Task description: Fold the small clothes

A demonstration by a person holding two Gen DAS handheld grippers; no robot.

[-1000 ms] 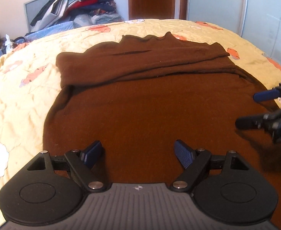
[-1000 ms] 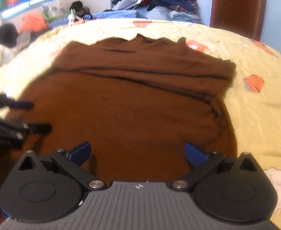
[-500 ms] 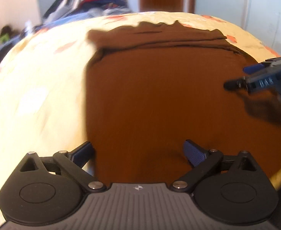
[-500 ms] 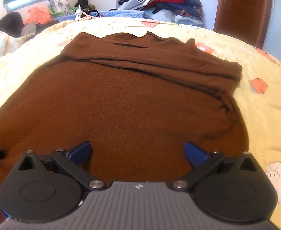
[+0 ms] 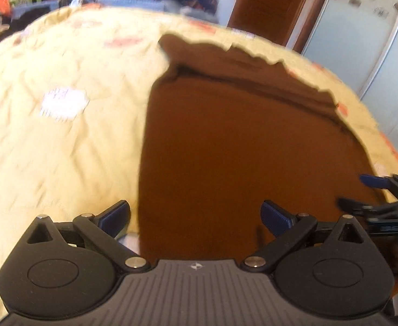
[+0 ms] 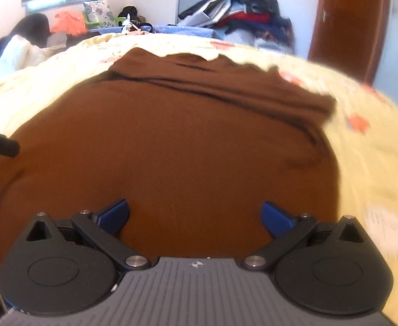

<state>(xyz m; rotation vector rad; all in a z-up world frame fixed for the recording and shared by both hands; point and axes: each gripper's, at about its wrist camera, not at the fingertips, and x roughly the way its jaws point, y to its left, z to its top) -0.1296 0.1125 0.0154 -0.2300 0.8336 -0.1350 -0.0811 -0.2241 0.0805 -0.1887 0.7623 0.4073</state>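
Tongs over sweater, clothes pile beyond

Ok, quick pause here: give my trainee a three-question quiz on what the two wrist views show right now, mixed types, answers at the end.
1. True or false: the left gripper is shut on the brown garment.
2. Multiple choice: where on the garment does the folded-over band of fabric lie? A) along the far edge B) along the near edge C) rolled up in the middle
3. Fill in: the left gripper's left finger sits over the yellow ____ rather than over the garment.

Key
1. False; both its fingers stand wide apart, and so do those of the right gripper.
2. A
3. bedsheet
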